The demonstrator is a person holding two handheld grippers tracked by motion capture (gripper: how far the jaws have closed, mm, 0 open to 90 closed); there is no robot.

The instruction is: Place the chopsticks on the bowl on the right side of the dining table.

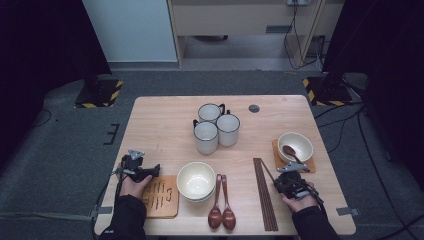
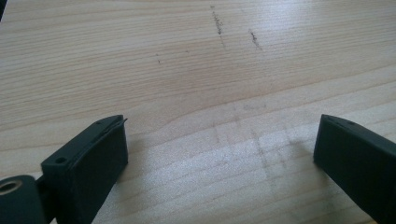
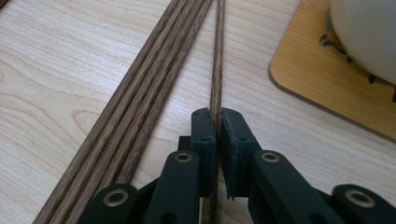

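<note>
Right tool (image 3: 213, 122) is clamped on a single dark wooden chopstick (image 3: 217, 70), pads pressing it from both sides. That chopstick lies on the desk (image 1: 160, 120), just beside the rest of the chopstick bundle (image 3: 140, 93) and slightly split off from it on the side toward the right coaster (image 3: 322, 88). In the high view the right tool (image 1: 280, 177) sits at the near right of the desk, between the bundle (image 1: 265, 195) and the coaster carrying the right bowl (image 1: 295, 145); a brown spoon (image 1: 291, 151) rests in that bowl.

Left tool (image 2: 219, 149) is open, jaws wide apart, nothing between them, bare desk wood under it. In the high view the left tool (image 1: 152, 171) is at the near left, lying roughly level and pointing right, over the far edge of the left coaster (image 1: 161, 197).

Rest of the layout: a stack of cream bowls (image 1: 196, 181) at the near centre, two brown spoons (image 1: 222, 202) side by side just right of it, bowls of the spoons toward the near edge. Three white mugs (image 1: 216, 126) with dark rims are clustered touching each other at the centre, farther back. A small round grey disc (image 1: 254, 108) is set in the desk near the far edge.
</note>
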